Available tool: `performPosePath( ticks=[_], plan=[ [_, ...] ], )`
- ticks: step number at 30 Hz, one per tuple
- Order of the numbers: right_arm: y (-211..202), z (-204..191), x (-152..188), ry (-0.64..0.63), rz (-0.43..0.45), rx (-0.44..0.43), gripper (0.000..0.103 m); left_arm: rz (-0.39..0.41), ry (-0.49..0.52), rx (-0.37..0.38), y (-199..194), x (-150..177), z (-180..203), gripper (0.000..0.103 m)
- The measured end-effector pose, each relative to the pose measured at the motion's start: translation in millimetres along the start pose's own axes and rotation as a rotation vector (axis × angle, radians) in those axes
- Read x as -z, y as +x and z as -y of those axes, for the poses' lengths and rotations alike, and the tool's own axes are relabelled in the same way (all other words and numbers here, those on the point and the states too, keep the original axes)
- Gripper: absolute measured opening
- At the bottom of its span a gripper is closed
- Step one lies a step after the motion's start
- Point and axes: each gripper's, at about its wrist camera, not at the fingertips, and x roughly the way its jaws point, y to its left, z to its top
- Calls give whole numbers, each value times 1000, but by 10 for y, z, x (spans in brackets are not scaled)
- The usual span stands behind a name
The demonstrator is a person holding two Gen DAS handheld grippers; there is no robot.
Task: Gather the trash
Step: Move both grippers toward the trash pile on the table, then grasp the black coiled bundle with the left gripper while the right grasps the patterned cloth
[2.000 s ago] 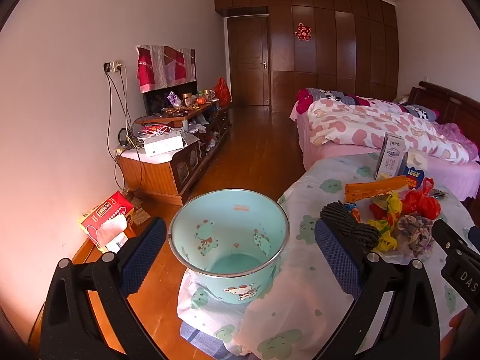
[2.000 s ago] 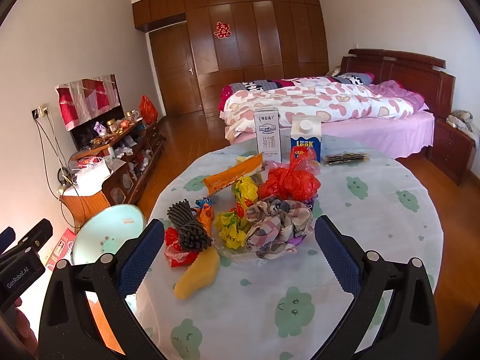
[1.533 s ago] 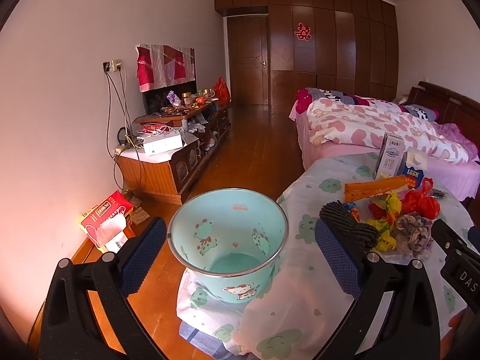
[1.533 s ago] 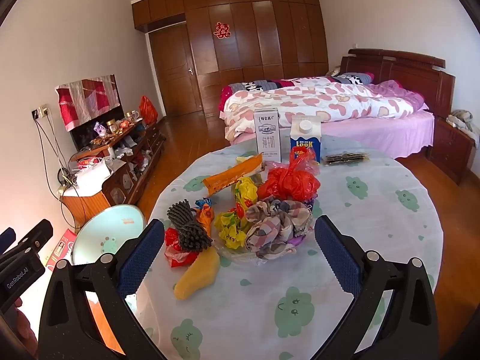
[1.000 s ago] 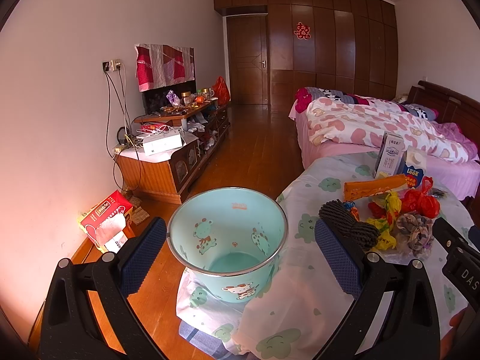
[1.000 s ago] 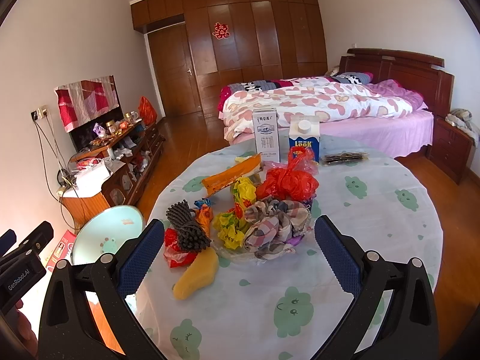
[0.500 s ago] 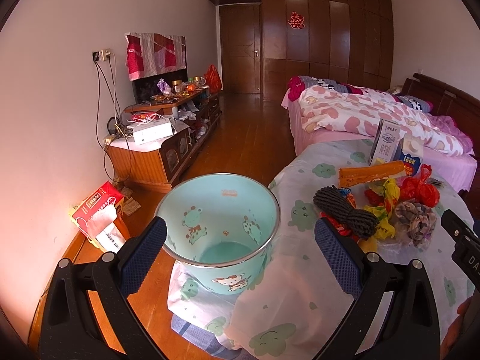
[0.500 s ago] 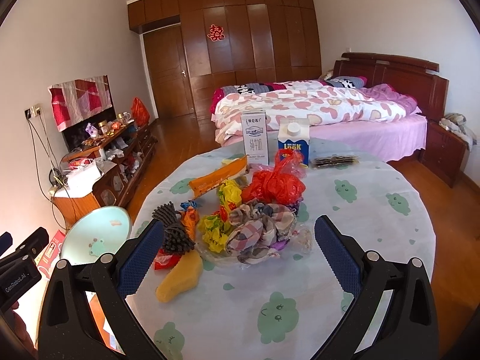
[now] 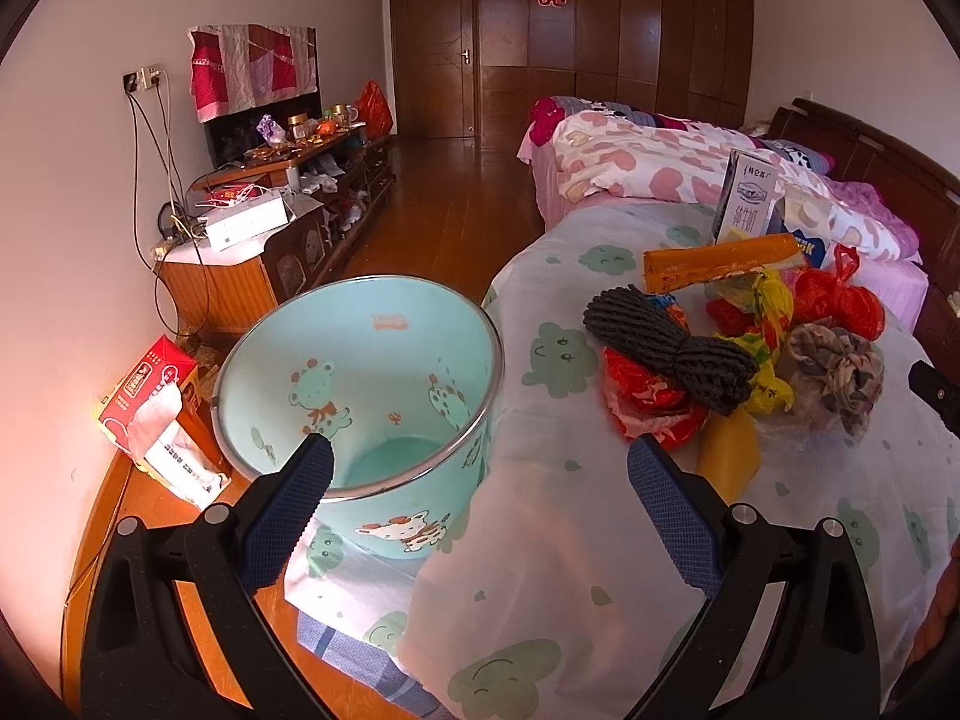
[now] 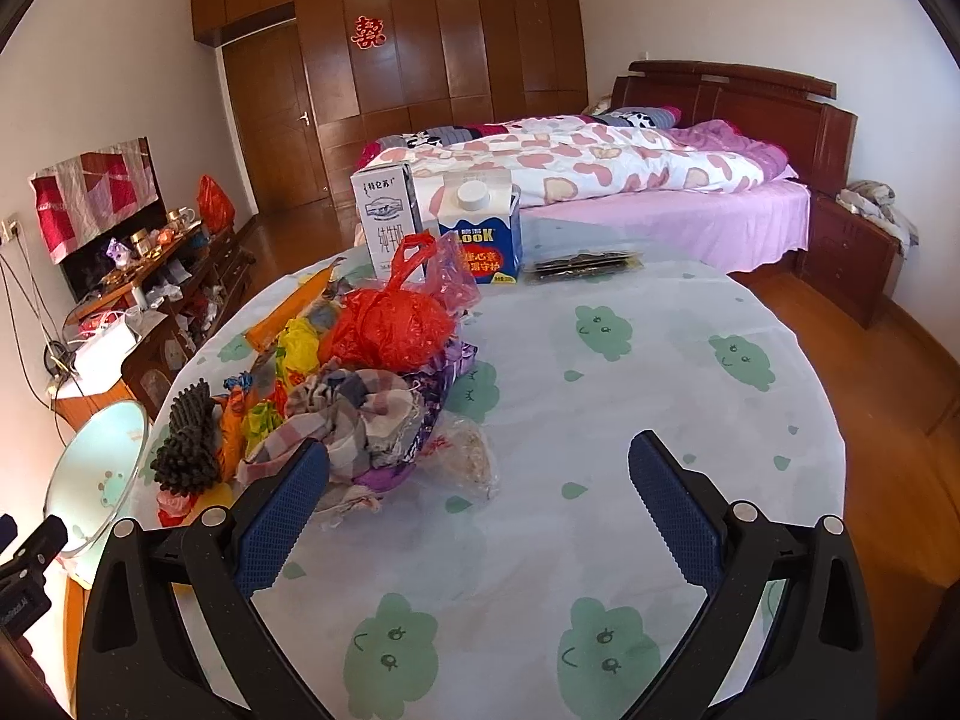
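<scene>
Left gripper [image 9: 477, 468] wide, empty, over bin [image 9: 360, 396] rim; right gripper [image 10: 478, 474] wide, empty, above table [image 10: 600, 420] beside trash pile [image 10: 360, 384].

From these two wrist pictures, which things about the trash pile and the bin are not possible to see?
- Pale blue cartoon bin: its foot is hidden behind the draped tablecloth in the left wrist view; the right wrist view shows only its rim.
- Yellow wedge-shaped item: mostly covered by the dark rope bundle and red wrappers; the material is unclear.
- Flat dark packet behind the cartons, right wrist view: its print is too small.
- Pile's underside: hidden by the checked cloth.
</scene>
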Motion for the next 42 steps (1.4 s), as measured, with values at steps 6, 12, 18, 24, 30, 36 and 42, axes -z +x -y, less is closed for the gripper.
performPosePath(
  ticks=[6, 12, 18, 24, 30, 36, 42],
  plan=[
    [135, -85, -117, -10, -17, -95, 80, 22, 20, 65, 111, -258, 229, 89],
    [431, -268, -99, -44, -94, -158, 73, -27, 21, 159, 384, -432, 550, 83],
    [530, -356, -37, -90, -134, -222, 51, -110, 11, 212, 695, -446, 802, 82],
    [447, -319, -72, -107, -102, -259, 26, -139, 27, 231, 805, -379, 872, 66],
    [317, -250, -146, -79, -60, -280, 7, -126, 23, 288, 771, -376, 811, 26],
    [190, -208, -161, -66, -31, -282, 6, -68, 6, 289, 584, -431, 684, 21],
    [21, -194, -263, -52, 26, -274, 5, 2, -21, 302, 311, -535, 495, 20]
  ],
)
